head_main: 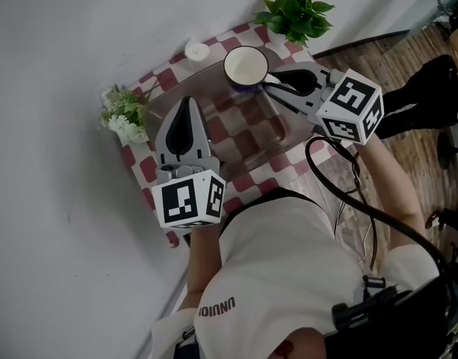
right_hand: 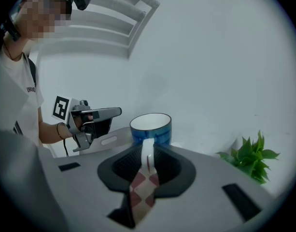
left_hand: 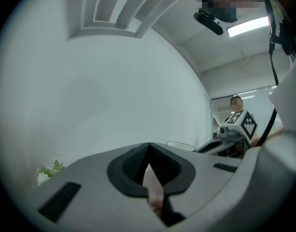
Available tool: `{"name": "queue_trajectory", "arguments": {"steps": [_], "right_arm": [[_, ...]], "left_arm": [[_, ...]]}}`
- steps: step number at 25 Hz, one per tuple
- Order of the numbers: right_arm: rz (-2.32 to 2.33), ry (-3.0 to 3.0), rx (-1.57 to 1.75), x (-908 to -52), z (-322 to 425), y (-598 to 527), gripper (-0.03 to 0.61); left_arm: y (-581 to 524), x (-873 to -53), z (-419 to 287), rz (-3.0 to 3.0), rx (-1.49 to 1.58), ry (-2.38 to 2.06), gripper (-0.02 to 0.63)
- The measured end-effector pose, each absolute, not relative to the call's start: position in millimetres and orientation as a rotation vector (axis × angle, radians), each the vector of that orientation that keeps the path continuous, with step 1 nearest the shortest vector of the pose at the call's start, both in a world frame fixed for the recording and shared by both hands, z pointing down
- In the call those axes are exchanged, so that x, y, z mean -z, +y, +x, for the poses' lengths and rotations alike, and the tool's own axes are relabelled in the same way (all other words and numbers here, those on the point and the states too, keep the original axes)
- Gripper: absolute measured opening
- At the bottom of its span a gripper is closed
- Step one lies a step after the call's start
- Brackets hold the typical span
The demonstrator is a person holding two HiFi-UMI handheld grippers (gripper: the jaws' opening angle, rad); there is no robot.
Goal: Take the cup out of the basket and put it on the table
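A blue cup [head_main: 246, 66] with a white inside hangs over the far right corner of the translucent grey basket [head_main: 282, 134]. My right gripper [head_main: 272, 83] is shut on its white handle [right_hand: 147, 153]. In the right gripper view the cup [right_hand: 151, 127] stands upright just beyond the jaws, and the right gripper [right_hand: 148, 151] shows checked cloth through the gap below. My left gripper [head_main: 187, 102] lies over the basket's left wall, pointing toward the wall. The left gripper [left_hand: 148, 149] has its tips together with nothing seen between them.
The basket sits on a table with a red-and-white checked cloth [head_main: 247, 178] against a white wall. A green plant [head_main: 294, 12] stands at the far right corner, white flowers [head_main: 124, 114] at the left edge, a small white disc [head_main: 196, 50] behind the basket. Cables hang at my right side.
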State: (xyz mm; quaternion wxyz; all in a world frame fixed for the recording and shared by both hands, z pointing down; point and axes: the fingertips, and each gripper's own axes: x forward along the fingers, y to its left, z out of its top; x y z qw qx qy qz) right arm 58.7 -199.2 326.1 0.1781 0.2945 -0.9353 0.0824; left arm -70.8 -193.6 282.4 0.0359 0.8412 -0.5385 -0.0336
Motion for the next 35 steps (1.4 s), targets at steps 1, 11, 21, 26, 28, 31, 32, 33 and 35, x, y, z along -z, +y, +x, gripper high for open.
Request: {"name": "queue_trajectory", "arguments": {"steps": [1,11,21,26,28,31,32,33,35], "right_arm": [[0.848,-2.647,-0.236,-324,64,-200,0.081],[1.023,-2.618,-0.228,-318,106,-196,0.081],[1.105,-2.594,-0.259,-322,141,-194,0.081],[1.167,-2.576,-0.261,-325,158,-193,0.081],[1.194,-2.566,-0.261,-327,166,-192,0.081],[1.228,-2.552,-0.272,-331,180,-190,0.081],[1.24,-2.549,-0.279,-332,185,-190,0.081],[1.251,-2.545,-0.285,-334,188,-189,0.081],[1.27,-2.537,-0.298,-337,196,-187,0.081]], "left_arm": [[-194,-281,-67,2.588,0.099,-1.65,0.011],[-190,-284,-50,2.633,0.102,-1.585,0.012],[-193,-285,-22,2.661,0.087,-1.526,0.011],[-193,-287,-11,2.681,0.1,-1.494,0.012],[-192,-288,-6,2.69,0.102,-1.479,0.011],[-191,-288,7,2.706,0.095,-1.456,0.012],[-191,-287,10,2.713,0.094,-1.446,0.011],[-190,-287,14,2.72,0.093,-1.437,0.011],[-189,-287,21,2.732,0.089,-1.422,0.012]]}}
